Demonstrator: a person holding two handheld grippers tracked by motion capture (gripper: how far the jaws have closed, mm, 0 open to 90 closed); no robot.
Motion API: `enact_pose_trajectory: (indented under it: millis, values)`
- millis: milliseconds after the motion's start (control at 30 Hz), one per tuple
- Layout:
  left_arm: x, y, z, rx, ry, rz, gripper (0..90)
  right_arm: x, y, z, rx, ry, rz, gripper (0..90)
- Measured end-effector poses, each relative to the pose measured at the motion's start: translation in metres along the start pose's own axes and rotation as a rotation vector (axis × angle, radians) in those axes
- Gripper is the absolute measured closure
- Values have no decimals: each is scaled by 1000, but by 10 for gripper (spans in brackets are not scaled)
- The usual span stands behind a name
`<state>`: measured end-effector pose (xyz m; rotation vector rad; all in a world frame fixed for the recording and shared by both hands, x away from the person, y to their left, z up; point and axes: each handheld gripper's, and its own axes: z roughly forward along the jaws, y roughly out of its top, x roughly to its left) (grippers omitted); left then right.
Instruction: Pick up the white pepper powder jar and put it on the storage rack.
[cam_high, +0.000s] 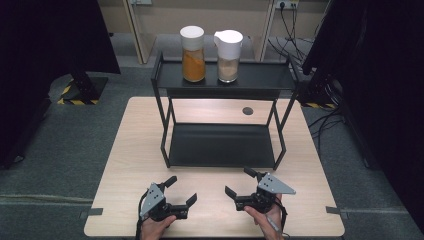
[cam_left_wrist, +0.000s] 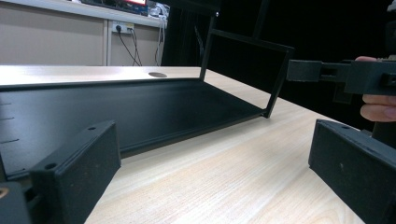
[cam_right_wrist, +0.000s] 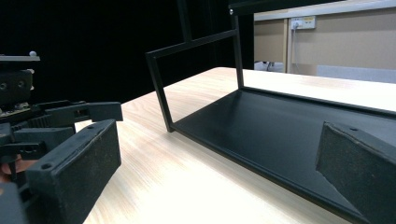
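Up on the top shelf of the black rack (cam_high: 165, 75), well beyond both sets of jaws, stand the two nearest things to handle: a jar of orange powder (cam_high: 193, 54) and, just beside it but apart, a jug of pale powder (cam_high: 229, 56), both upright with white tops. Each looks like clear, hard-walled ware filled better than halfway, so I judge them moderately heavy, rigid, smooth enough to slip, and likely to crack or spill if tipped or dropped. The safest hold seems to be around the straight body below the lid, squeezing across the width; the jug's spouted lid may be loose, so it is a poor place to grip. Nearer, the rack's lower shelf (cam_left_wrist: 140, 112) lies bare just ahead of the jaws. The left gripper (cam_high: 181, 190) and right gripper (cam_high: 238, 182) rest low on the worktop (cam_high: 130, 165) in front of the rack, each in a hand, jaws spread wide and holding nothing.
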<state>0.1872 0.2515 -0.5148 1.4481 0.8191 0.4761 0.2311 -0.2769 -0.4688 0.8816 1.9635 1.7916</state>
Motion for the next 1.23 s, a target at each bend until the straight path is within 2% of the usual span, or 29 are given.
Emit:
enact_pose_trajectory:
  millis: [300,1233]
  values:
    - [0,0,0,-1,8,-1,17,-5,-1,-2,-7,-2,30,3]
    - [1,-1,0,2,10,-5,17,-8,-2,-1,-4,0,43,3]
